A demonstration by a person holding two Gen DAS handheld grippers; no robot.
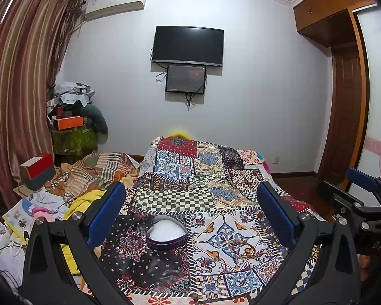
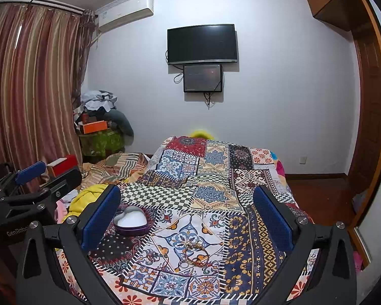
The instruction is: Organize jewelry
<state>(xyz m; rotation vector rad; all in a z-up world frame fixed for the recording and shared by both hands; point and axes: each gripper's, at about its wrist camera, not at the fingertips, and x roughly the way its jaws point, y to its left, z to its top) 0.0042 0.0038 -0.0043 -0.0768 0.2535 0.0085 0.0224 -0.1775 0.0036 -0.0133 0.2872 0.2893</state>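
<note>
We hold the left gripper (image 1: 190, 211) wide and empty over the heart box (image 1: 167, 231); the bracelets (image 2: 194, 254) lie just right of it on the bed quilt (image 2: 243, 228), under the wide, empty right gripper (image 2: 186, 212). Pinch one bangle rim, not the fabric. Cluttered bedroom, TV (image 2: 202, 43) ahead.

A bed (image 2: 243, 228) is covered by a patchwork blanket (image 2: 210, 178), and on it a heart-shaped tin (image 2: 130, 222) and some tangled bracelets (image 2: 195, 254) are laid near each other.
</note>
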